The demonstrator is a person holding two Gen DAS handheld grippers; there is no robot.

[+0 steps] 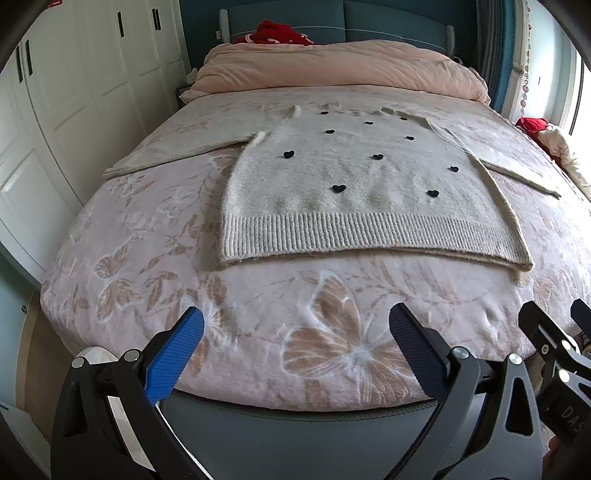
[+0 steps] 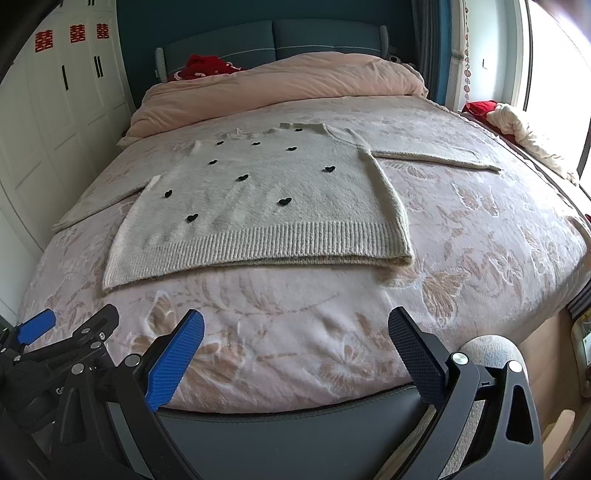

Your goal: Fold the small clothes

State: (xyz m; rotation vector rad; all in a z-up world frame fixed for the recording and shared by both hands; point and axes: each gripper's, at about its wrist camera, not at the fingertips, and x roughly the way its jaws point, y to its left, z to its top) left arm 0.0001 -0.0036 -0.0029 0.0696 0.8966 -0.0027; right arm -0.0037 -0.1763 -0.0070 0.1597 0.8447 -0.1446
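A bed (image 1: 110, 280) covered by a pale pink bedspread (image 1: 258, 325) with a butterfly pattern fills most of both views, with a teal padded headboard (image 1: 288, 18) at its far end. A folded pink duvet (image 1: 332, 70) is piled across the head of the bed, and a red cloth (image 1: 280, 33) is seen behind it against the headboard. White wardrobe doors (image 1: 74, 74) are seen along the left side, marked with red paper characters (image 2: 75, 34) in the right wrist view. The cream knitted sweater (image 1: 351, 184), dotted with small black hearts (image 1: 338, 188), is laid flat in the middle of the bedspread, its ribbed hem (image 1: 369, 236) toward the foot of the bed and both sleeves spread outward. No container is seen in either view. The left gripper (image 1: 295, 332) is held over the foot of the bed, apart from the hem, its jaws spread wide with nothing between them. The right gripper (image 2: 295, 332) is held just beside it, likewise spread wide and empty, with only bedspread showing in the gap.
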